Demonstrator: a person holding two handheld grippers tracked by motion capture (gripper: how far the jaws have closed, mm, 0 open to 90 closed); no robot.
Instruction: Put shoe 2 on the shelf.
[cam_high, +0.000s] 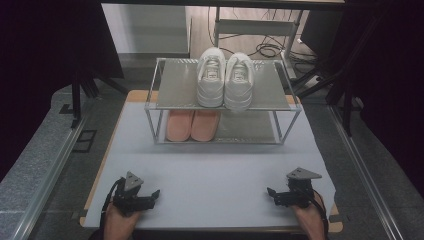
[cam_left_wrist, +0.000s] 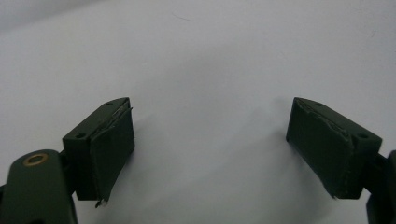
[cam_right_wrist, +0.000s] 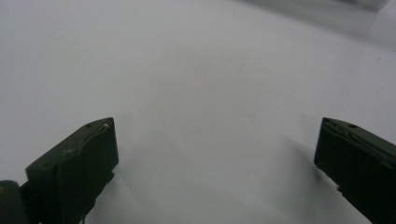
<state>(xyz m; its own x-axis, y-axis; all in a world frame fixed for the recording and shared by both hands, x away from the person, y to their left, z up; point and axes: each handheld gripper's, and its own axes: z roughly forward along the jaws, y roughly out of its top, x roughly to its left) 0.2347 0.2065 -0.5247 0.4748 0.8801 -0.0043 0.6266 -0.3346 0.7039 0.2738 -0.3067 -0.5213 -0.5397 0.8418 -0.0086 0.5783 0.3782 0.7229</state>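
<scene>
A pair of white sneakers (cam_high: 224, 78) stands side by side on the top shelf of a two-level metal rack (cam_high: 175, 87) at the far middle of the table. A pair of pink shoes (cam_high: 193, 125) sits on the lower shelf, under the white pair. My left gripper (cam_high: 154, 195) rests near the table's front left corner, held by a hand. My right gripper (cam_high: 272, 192) rests near the front right corner. In the left gripper view, the left gripper (cam_left_wrist: 210, 135) is open over bare white table. In the right gripper view, the right gripper (cam_right_wrist: 217, 149) is open too, nothing between its jaws.
The white table surface (cam_high: 215, 170) stretches between the grippers and the rack. Aluminium frame rails (cam_high: 47, 170) run along both sides of the table. Cables and stand legs (cam_high: 270, 47) lie on the floor behind the rack.
</scene>
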